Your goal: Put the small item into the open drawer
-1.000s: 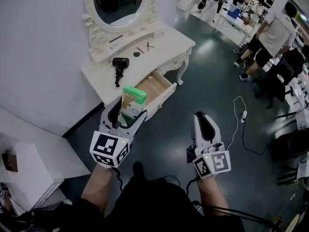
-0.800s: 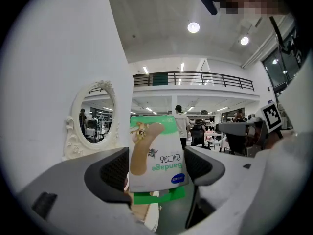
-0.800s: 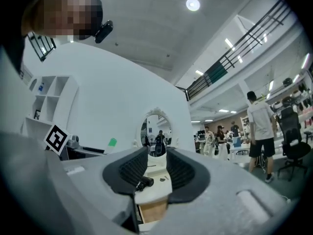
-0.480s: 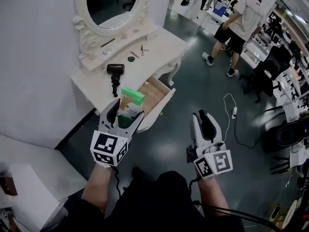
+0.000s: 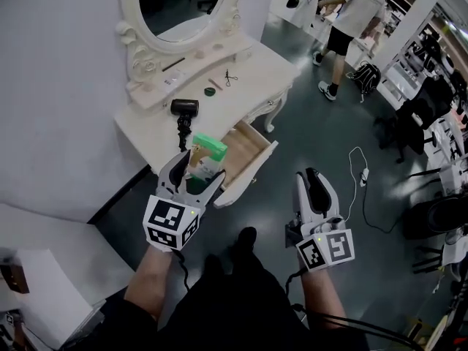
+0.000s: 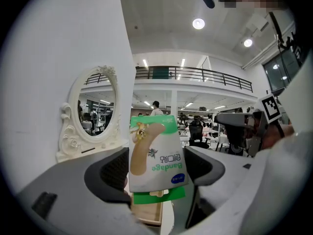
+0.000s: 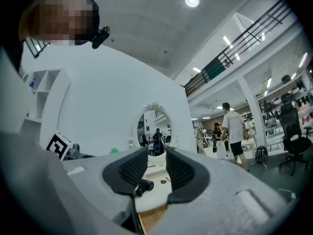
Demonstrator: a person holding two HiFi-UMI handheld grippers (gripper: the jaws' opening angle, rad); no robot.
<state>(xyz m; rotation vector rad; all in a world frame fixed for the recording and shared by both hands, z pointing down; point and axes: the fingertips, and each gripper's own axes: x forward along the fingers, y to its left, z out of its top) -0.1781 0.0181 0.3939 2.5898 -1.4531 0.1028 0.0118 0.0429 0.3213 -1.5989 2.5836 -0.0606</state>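
The white carved dressing table (image 5: 248, 68) is standing against the white wall, and its open wooden drawer (image 5: 247, 143) is sticking out from the front towards the person. The oval mirror in a white ornate frame (image 5: 179, 6) is rising well behind the drawer, at the back of the tabletop.

The left gripper (image 5: 199, 168), white with black pads and a marker cube, is hovering just in front of the drawer on its near left side, and is clamping a flat white-and-green bandage packet (image 6: 157, 155) between its pads. The packet is standing upright in that grip, in the air near the drawer's front edge and not yet inside it. The right gripper (image 5: 310, 175) is hanging well to the right of the drawer over the dark floor; its jaws have just been opening and are standing a little apart with nothing between them.

A black hair dryer (image 5: 183, 112) is lying on the tabletop just behind and left of the drawer, and a small dark green round item (image 5: 210, 91) is sitting farther behind it.

The carrying step appears to be under way. Next, the left gripper probably needs to be reaching forward over the drawer's front wall, lowering the packet inside, then spreading its jaws.
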